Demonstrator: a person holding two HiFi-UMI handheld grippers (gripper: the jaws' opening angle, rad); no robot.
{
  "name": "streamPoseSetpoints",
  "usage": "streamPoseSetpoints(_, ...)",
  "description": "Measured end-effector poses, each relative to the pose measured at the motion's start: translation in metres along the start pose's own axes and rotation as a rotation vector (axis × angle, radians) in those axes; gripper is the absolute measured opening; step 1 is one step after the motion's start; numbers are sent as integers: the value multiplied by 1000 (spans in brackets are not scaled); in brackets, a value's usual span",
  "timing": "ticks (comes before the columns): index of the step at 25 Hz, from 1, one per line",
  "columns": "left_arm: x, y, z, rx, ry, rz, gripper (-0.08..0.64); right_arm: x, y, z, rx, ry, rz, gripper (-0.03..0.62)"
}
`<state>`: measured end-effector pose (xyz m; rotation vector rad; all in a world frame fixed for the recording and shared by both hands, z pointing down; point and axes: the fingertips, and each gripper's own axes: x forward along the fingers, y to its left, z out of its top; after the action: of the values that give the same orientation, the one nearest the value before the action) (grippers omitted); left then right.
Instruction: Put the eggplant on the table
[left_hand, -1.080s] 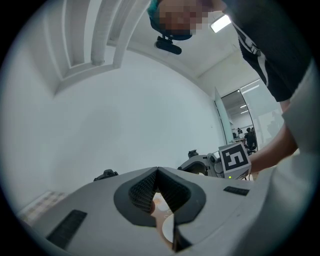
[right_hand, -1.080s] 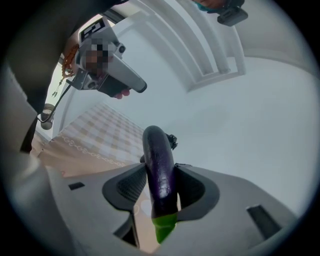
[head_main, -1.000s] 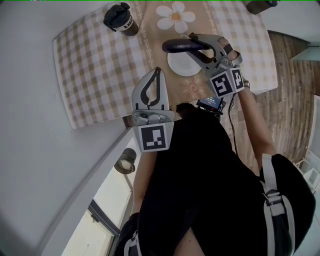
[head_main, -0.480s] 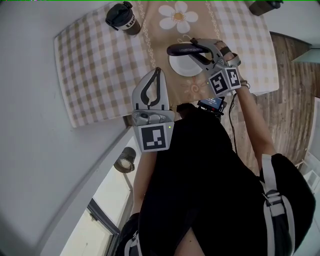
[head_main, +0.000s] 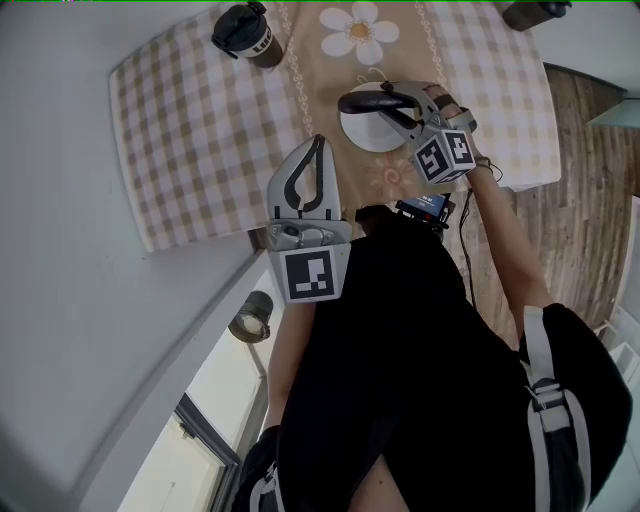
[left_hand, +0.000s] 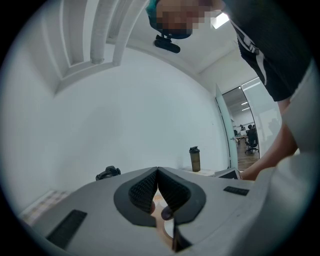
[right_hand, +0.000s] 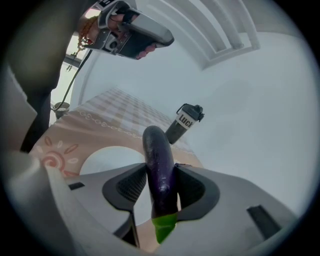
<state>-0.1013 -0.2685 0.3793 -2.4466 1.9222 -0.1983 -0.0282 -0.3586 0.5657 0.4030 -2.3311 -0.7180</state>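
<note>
A dark purple eggplant (head_main: 362, 100) with a green stem end (right_hand: 161, 227) is clamped between the jaws of my right gripper (head_main: 392, 102), which is shut on it. The eggplant hangs over a white plate (head_main: 372, 134) on the checked tablecloth of the table (head_main: 190, 130). In the right gripper view the eggplant (right_hand: 159, 165) points away from my gripper (right_hand: 161, 189), above the plate (right_hand: 105, 157). My left gripper (head_main: 316, 142) is held nearer the table's front edge, shut and with nothing in it; its pads (left_hand: 172, 192) meet at the tips.
A dark lidded cup (head_main: 245, 35) stands at the table's far left, also seen as a cup (right_hand: 182, 122) beyond the eggplant. A tan runner with a flower print (head_main: 358, 30) crosses the table. A dark object (head_main: 528, 12) sits at the far right corner. Wooden floor (head_main: 585, 190) lies right of the table.
My right gripper has come down with the eggplant, closer to the plate and the table. The left gripper has stayed where it was.
</note>
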Motion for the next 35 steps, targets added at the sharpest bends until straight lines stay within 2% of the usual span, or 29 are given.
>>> streamPoseSetpoints(11,-2,0,0,-7,-4,8,-11,19,29,-20,23,47,86,184)
streamPoseSetpoints(19,-2,-2,-3,7,-3,-7,-11,25,37,-28,31,74,103,186)
streamPoseSetpoints(27,-4,0,-3,26,6,-8,-11,25,44,-29,121,59,153,186)
streamPoseSetpoints(31,-6,4,-2,3,-3,16,-11,25,46,-28,139,55,172,186)
streamPoseSetpoints(35,-7,-4,-1,1,-10,3,-11,25,50,-25,141,53,200,187)
